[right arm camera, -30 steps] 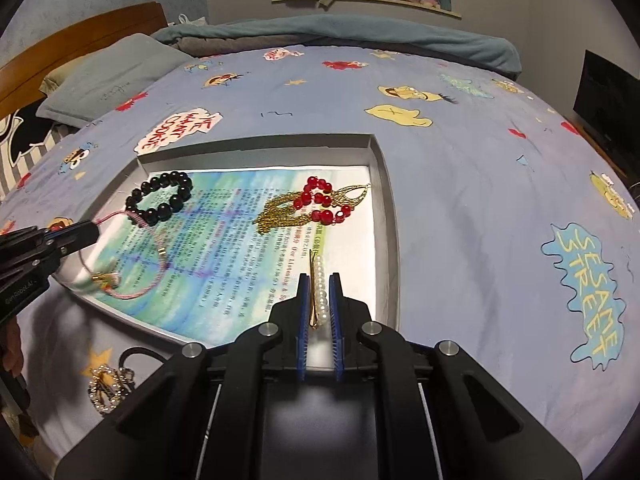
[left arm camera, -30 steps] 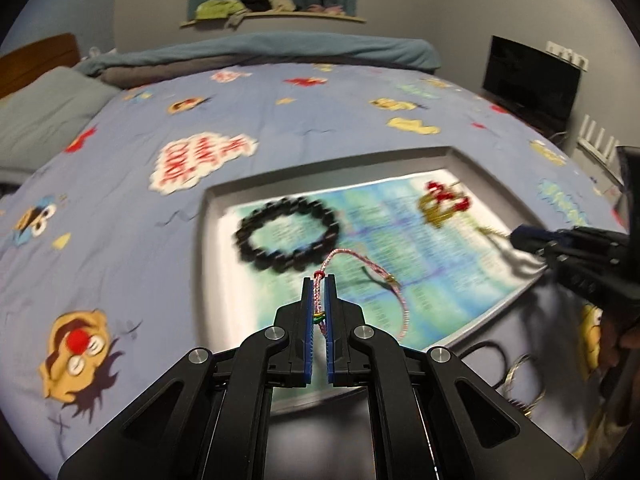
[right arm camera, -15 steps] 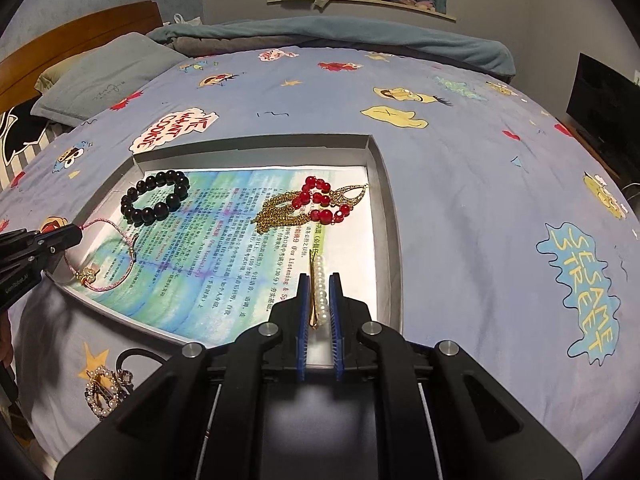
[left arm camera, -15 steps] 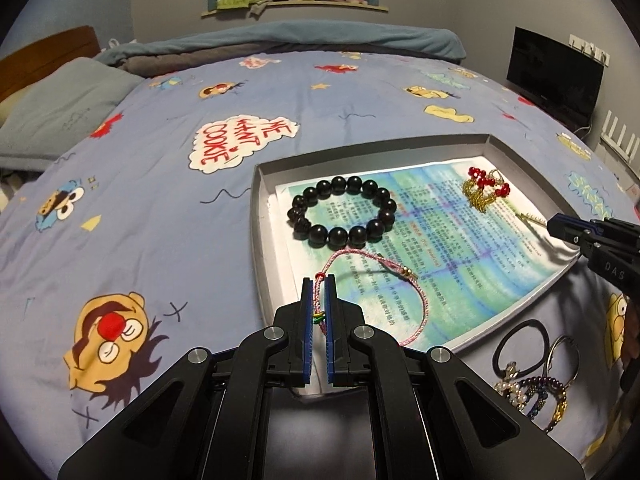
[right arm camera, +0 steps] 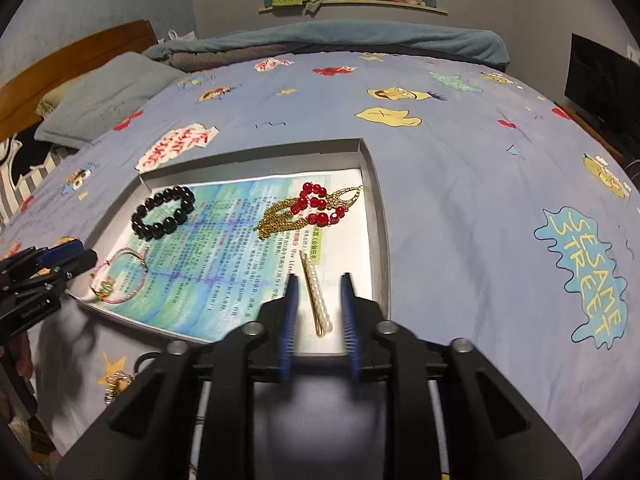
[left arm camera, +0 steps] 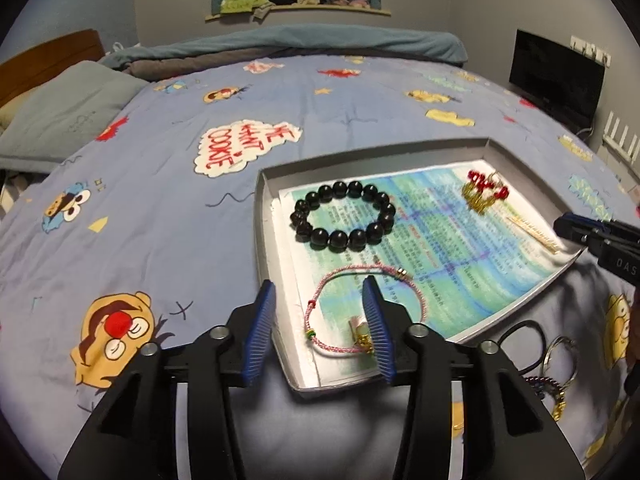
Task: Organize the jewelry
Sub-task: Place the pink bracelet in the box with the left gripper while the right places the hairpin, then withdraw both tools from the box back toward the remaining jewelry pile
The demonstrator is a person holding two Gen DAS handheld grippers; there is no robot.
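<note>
A grey tray (left arm camera: 262, 216) lined with printed paper lies on the bed. In it are a black bead bracelet (left arm camera: 344, 216), a pink cord bracelet (left arm camera: 360, 308), a red-and-gold piece (left arm camera: 484, 192) and a pearl hair clip (right arm camera: 318, 300). My left gripper (left arm camera: 318, 308) is open over the tray's near corner, and the pink cord bracelet lies loose between its fingers. My right gripper (right arm camera: 318, 308) is open, with the pearl clip lying on the tray between its fingers. The tray (right arm camera: 378, 216), black bracelet (right arm camera: 164, 212) and pink bracelet (right arm camera: 120, 280) also show in the right wrist view.
Loose rings and hair ties (left arm camera: 552, 360) lie on the cartoon-print bedspread (left arm camera: 140, 200) beside the tray's near edge. A pillow (left arm camera: 60, 116) and folded blanket (left arm camera: 320, 44) are at the bed's far end. A dark screen (left arm camera: 556, 80) stands at the right.
Both grippers have opened. The left let go of the pink cord bracelet and the right let go of the pearl clip; both pieces now lie in the tray.
</note>
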